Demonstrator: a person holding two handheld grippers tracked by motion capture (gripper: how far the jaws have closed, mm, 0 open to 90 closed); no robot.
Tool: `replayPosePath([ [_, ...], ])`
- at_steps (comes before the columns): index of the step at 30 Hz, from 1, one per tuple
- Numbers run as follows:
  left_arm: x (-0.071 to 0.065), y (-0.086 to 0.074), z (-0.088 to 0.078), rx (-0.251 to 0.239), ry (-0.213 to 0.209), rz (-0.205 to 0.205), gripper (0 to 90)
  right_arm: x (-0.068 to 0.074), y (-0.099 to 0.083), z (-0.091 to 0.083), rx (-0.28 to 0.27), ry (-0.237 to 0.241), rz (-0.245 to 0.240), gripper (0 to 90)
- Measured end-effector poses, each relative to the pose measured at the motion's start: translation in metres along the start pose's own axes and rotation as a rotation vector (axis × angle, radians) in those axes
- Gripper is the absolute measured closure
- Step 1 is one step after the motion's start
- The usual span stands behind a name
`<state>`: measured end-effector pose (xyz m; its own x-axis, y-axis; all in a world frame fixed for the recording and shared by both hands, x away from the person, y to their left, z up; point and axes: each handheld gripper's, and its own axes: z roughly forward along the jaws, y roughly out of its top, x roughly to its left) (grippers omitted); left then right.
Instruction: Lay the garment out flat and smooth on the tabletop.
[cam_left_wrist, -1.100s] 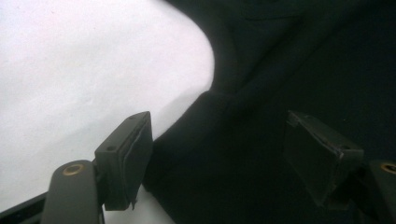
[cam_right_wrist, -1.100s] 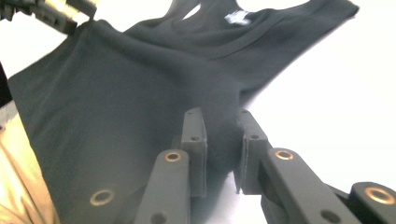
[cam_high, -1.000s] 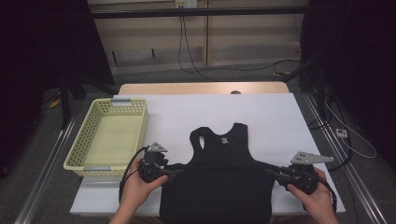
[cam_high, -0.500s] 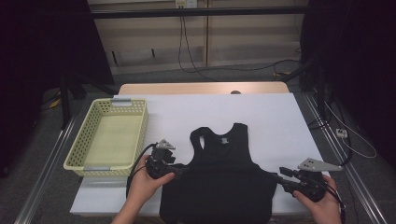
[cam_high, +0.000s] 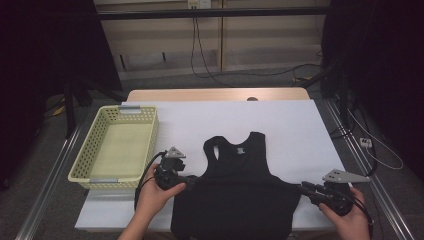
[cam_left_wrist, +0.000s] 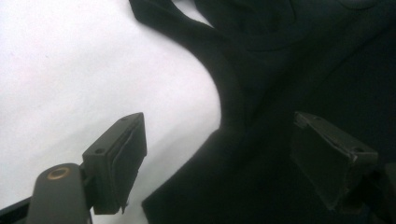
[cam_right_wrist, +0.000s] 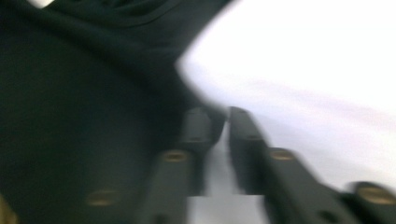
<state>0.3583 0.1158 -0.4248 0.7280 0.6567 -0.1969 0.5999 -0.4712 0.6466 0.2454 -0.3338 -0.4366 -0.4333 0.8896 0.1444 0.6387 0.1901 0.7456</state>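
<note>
1 yellow basket (cam_high: 120, 150) sits empty beside the black tank top (cam_high: 237, 195).

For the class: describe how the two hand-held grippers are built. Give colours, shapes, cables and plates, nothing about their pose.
The left gripper and the right gripper have black bodies, each topped by a grey three-cornered plate. A black cable loops from the left one. In the left gripper view, the fingers are black blocky pads on dark arms with brass-coloured rivets. The forearms appear bare.

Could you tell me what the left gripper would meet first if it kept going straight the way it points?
Probably the black tank top: the left gripper has its open jaws astride the top's side edge, so cloth lies directly ahead.
</note>
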Motion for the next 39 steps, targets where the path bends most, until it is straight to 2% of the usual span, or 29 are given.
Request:
replayPosePath([
  [2, 0.001, 0.001, 0.0, 0.002, -0.003, 0.004, 19.2, -0.001, 0.001, 0.003, -0.004, 0.019, 0.004, 62.0],
  [3, 0.002, 0.001, 0.0, -0.004, -0.001, 0.003, 18.6, 0.0, 0.002, 0.006, -0.009, 0.023, -0.014, 57.6],
  [10, 0.005, 0.0, 0.0, -0.009, -0.002, 0.01, 16.7, 0.007, 0.019, 0.023, -0.026, 0.031, -0.084, 42.3],
  [13, 0.004, 0.0, -0.002, -0.016, 0.001, 0.023, 16.0, 0.006, 0.026, 0.03, -0.026, 0.032, -0.09, 38.5],
  [26, 0.002, -0.003, -0.009, -0.035, -0.002, 0.042, 14.8, 0.006, 0.069, 0.072, -0.002, 0.042, -0.147, 34.5],
  [30, 0.004, -0.006, -0.011, -0.036, 0.003, 0.029, 14.5, 0.007, 0.078, 0.083, -0.002, 0.041, -0.162, 34.1],
  [39, 0.005, -0.004, -0.01, -0.035, -0.006, 0.03, 14.4, 0.003, 0.099, 0.099, -0.014, 0.019, -0.135, 34.1],
])
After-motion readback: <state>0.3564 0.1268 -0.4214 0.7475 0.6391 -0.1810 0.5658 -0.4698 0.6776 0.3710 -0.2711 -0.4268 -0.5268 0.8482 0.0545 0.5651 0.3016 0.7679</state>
